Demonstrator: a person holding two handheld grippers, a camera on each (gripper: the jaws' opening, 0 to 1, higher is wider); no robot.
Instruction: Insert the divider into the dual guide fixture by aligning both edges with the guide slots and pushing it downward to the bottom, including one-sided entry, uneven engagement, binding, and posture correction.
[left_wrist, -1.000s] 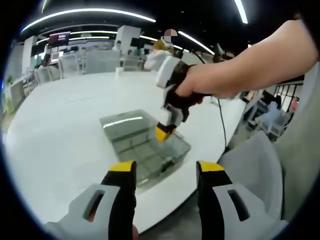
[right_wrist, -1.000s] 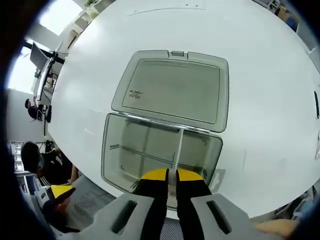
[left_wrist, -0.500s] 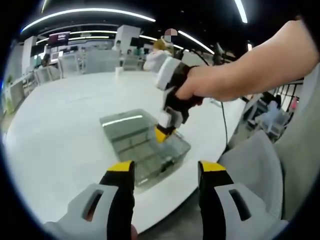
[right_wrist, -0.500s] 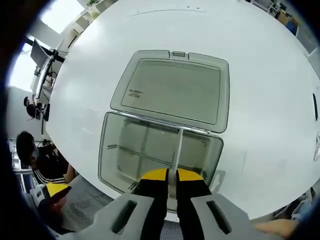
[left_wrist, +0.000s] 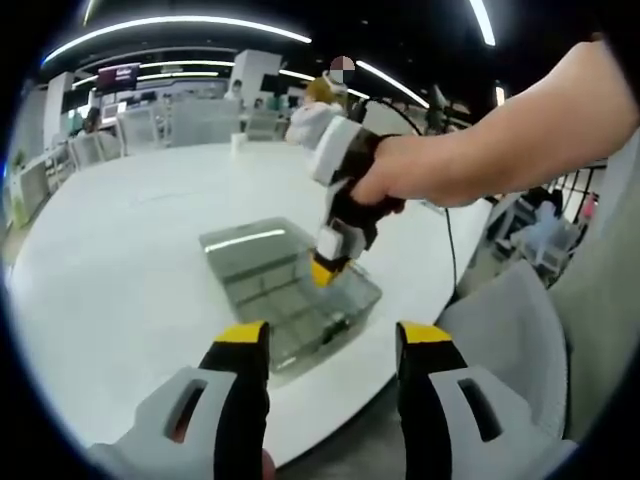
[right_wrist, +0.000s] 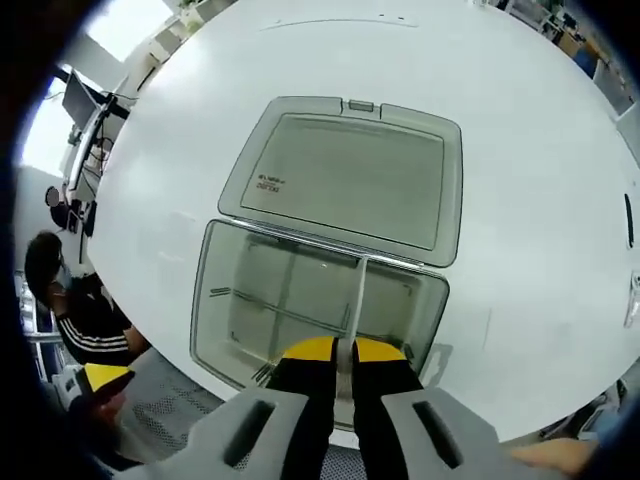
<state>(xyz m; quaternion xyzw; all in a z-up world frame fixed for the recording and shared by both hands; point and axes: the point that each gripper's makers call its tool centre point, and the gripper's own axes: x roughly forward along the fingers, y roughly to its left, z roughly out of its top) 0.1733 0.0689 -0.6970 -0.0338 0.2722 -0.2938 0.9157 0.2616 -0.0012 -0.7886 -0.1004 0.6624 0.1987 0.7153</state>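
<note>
White round table (right_wrist: 540, 150) under ceiling striplights (left_wrist: 170, 25) bears an open clear box (right_wrist: 225, 300).

The clear grey plastic box with guide slots (right_wrist: 300, 310) sits open on the white table, its hinged lid (right_wrist: 345, 175) flipped flat behind it. A thin translucent divider strip (right_wrist: 356, 295) stands upright inside, running front to back, right of centre, crossing another divider running sideways.

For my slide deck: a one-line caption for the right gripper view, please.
Right gripper shut on the divider, standing it in the open clear box on the white table.
</note>
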